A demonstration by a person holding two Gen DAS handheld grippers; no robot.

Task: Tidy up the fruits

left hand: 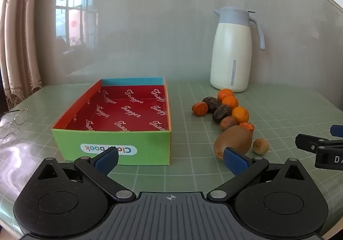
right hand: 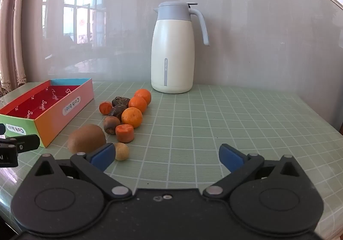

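Left gripper (left hand: 170, 159), black w/ blue pads, jaws spread wide, nothing between them, pitched a bit down over the pale green grid-lined table mat (left hand: 193, 167); its left pad sits in front of the open cardboard box (left hand: 111, 145) (green front wall, orange sides, blue far wall, red printed lining), its right pad overlaps the brown kiwi (left hand: 234, 138) in the picture, contact can't be told. Right gripper (right hand: 167, 156), same build, also wide open and empty, tilted down the same way, aimed at bare mat right of the fruit pile; its left pad sits just in front of the kiwi and beside the small tan round fruit (right hand: 121, 151), touching or not unclear. Only the left view shows wire-rim glasses (left hand: 12, 121) on the table left of the box, plus the whole box interior, no fruit in it. Only the right view shows the box's orange-pink long side w/ a label and the broad stretch of mat right of the fruit. Each view catches the other gripper's tip at its edge. Fruit all lie right of the box, between it and the cream thermal jug w/ grey lid and handle (right hand: 172, 47) behind: three orange mandarins (right hand: 131, 117), two dark wrinkled fruits (right hand: 121, 101), one brownish round fruit (right hand: 111, 125), two orange-red cut chunks (right hand: 125, 133), the kiwi and tan fruit nearest the grippers.
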